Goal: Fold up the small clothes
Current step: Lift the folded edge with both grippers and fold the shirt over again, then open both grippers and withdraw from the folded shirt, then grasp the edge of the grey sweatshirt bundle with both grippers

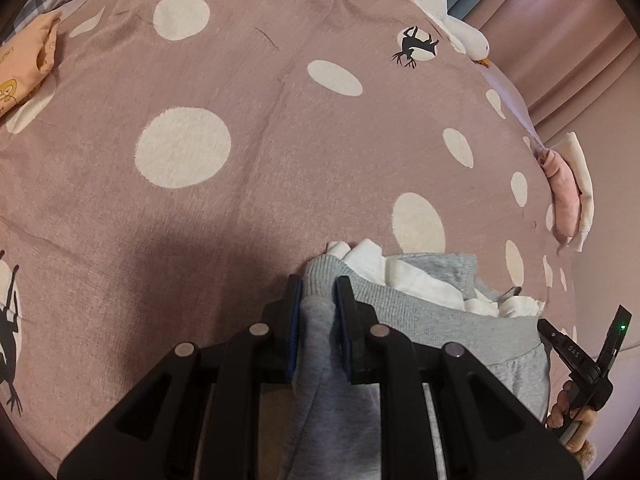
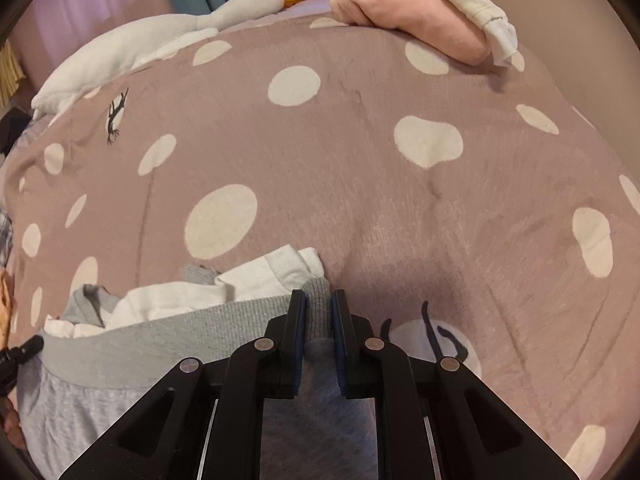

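Observation:
A small grey garment [image 1: 460, 332] with a ribbed waistband and white lining [image 1: 416, 276] lies low on the pink dotted bedcover [image 1: 280, 152]. My left gripper [image 1: 318, 286] is shut on the waistband's left corner. My right gripper [image 2: 318, 300] is shut on the waistband's right corner [image 2: 318, 312]. The grey garment [image 2: 140, 356] stretches between the two grippers, its body hanging toward me. The right gripper's housing [image 1: 580, 360] shows at the lower right of the left wrist view.
A folded pink and cream pile [image 2: 432, 20] lies at the far right edge of the bed; it also shows in the left wrist view [image 1: 568, 188]. A white goose plush [image 2: 160, 36] lies along the far edge. An orange printed garment [image 1: 28, 64] sits far left. Curtains [image 1: 568, 32] hang behind.

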The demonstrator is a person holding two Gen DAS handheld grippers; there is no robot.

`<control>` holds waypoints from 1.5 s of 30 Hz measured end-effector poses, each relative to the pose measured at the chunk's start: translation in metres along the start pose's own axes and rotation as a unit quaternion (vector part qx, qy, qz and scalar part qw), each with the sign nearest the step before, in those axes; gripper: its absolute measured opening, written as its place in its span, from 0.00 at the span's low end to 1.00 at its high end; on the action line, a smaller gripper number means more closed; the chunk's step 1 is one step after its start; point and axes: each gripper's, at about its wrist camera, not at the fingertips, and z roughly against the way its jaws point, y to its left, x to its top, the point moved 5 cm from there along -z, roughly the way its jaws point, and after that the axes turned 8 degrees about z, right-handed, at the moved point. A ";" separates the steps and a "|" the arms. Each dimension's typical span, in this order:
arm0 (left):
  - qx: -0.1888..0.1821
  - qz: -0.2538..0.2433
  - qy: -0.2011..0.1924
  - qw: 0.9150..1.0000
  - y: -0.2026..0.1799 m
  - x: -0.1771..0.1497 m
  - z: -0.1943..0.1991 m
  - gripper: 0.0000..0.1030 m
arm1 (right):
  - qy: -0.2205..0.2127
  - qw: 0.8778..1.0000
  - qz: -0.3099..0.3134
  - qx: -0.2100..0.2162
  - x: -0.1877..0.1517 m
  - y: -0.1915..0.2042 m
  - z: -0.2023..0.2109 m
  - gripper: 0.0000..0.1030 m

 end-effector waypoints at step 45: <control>-0.109 0.089 0.014 0.990 0.043 -0.138 0.100 0.88 | -0.049 0.984 -0.111 0.126 -0.150 -0.011 0.126 0.76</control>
